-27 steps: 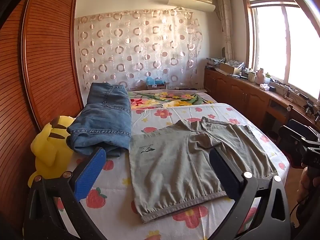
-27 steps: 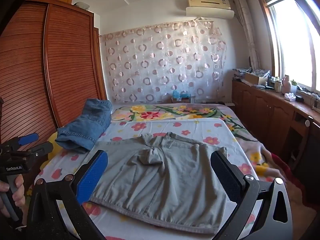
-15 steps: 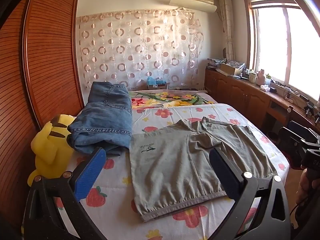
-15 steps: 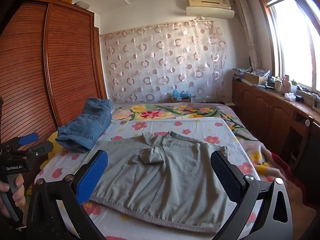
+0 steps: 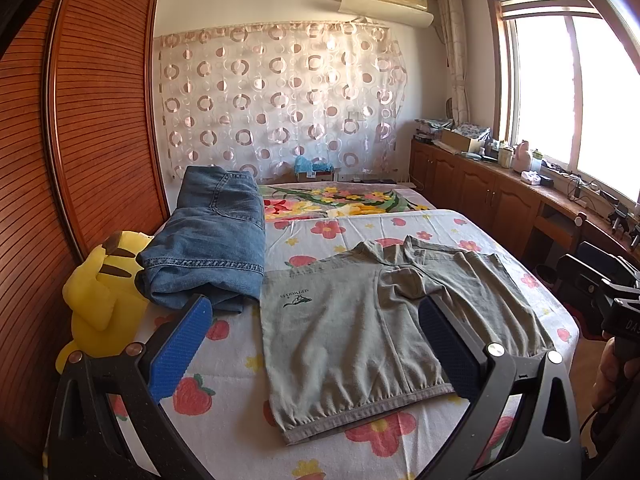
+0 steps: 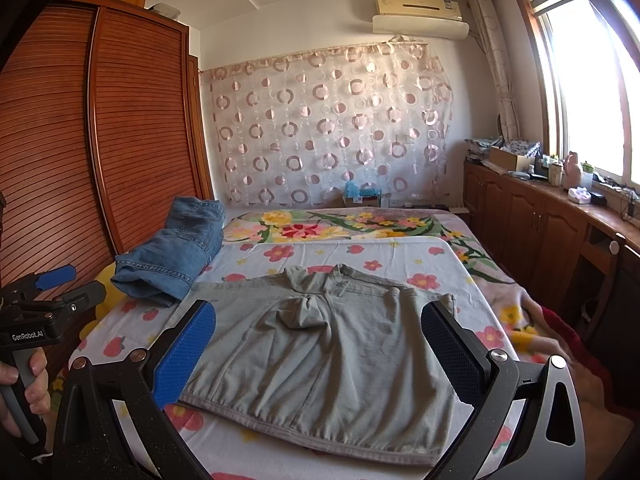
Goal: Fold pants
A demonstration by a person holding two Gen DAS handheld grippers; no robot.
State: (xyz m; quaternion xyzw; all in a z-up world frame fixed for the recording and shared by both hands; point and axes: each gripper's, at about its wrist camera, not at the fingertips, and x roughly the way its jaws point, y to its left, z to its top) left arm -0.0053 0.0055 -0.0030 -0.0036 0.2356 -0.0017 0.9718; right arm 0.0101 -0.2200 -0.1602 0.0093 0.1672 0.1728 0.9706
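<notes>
Left wrist view shows your left gripper point(image 5: 312, 340) with both blue-padded fingers point(image 5: 180, 350) spread wide and nothing between them, hanging above the near edge of the bed point(image 5: 224, 432). The right gripper point(image 6: 316, 344) reads the same in its own view: fingers wide, empty, apart from the cloth.

Beyond the fingers lie the grey-green pants point(image 5: 384, 320), spread flat across the flowered sheet with the elastic waistband toward you and the short legs bunched at the far side, a small logo near the left edge. Just to their left sits a pile of folded jeans point(image 5: 212, 248), its hem touching or overlapping the pants' far-left corner, and a yellow plush toy point(image 5: 96, 300) beside that.

You look to be at the start: no fold is made on this pair yet. The next move likely calls for lowering both grippers to 2 corners on 1 side, pinching only the pants' layers, not the sheet, and keeping clear of the jeans.
</notes>
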